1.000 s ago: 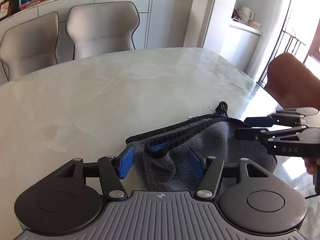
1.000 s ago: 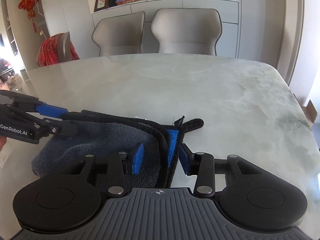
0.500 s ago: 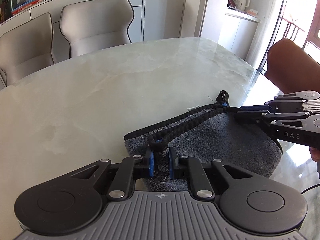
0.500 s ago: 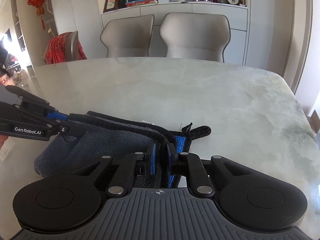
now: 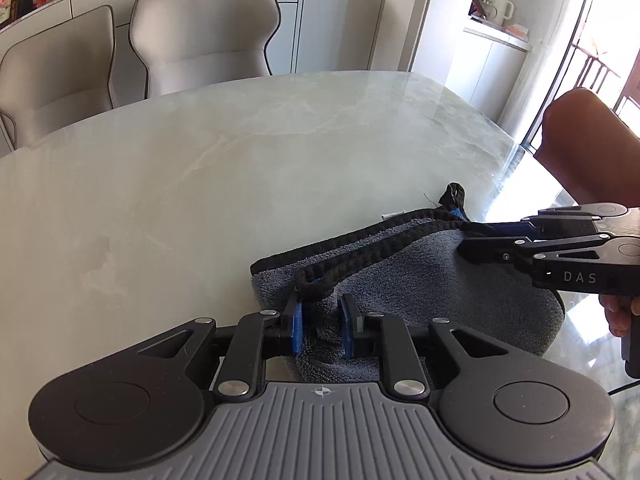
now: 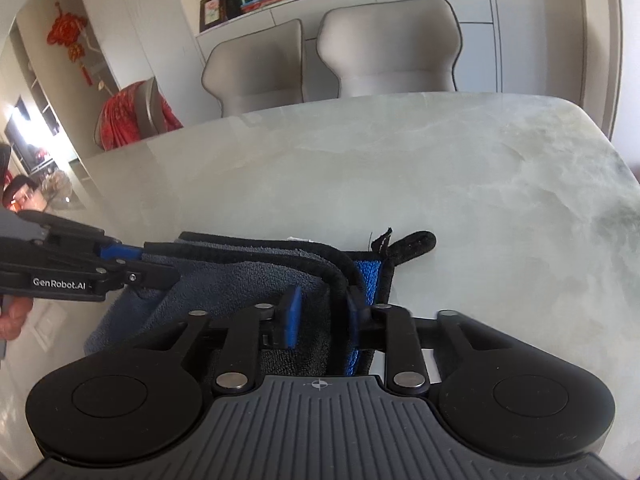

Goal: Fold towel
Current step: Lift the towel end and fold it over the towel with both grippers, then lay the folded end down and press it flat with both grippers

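Note:
A grey towel (image 5: 432, 284) with black trim and a blue underside lies folded on the marble table (image 5: 200, 168); it also shows in the right wrist view (image 6: 248, 280). My left gripper (image 5: 320, 320) is open at the towel's left corner, its blue pads on either side of a raised fold. My right gripper (image 6: 320, 312) is open at the towel's right corner, with the black trim between its pads. Each gripper shows in the other's view: the right one (image 5: 472, 240) low over the towel's right end, the left one (image 6: 152, 264) over its left end.
Two beige chairs (image 5: 200, 28) stand at the table's far side, with a white sideboard behind them. A brown chair (image 5: 580, 140) is at the right. A chair with a red cloth (image 6: 136, 116) is at the far left. A hanging loop (image 6: 412, 244) sticks out from the towel's corner.
Both grippers closed on the towel's corners half a second ago and have now opened partway. The towel rests lower and flatter on the table.

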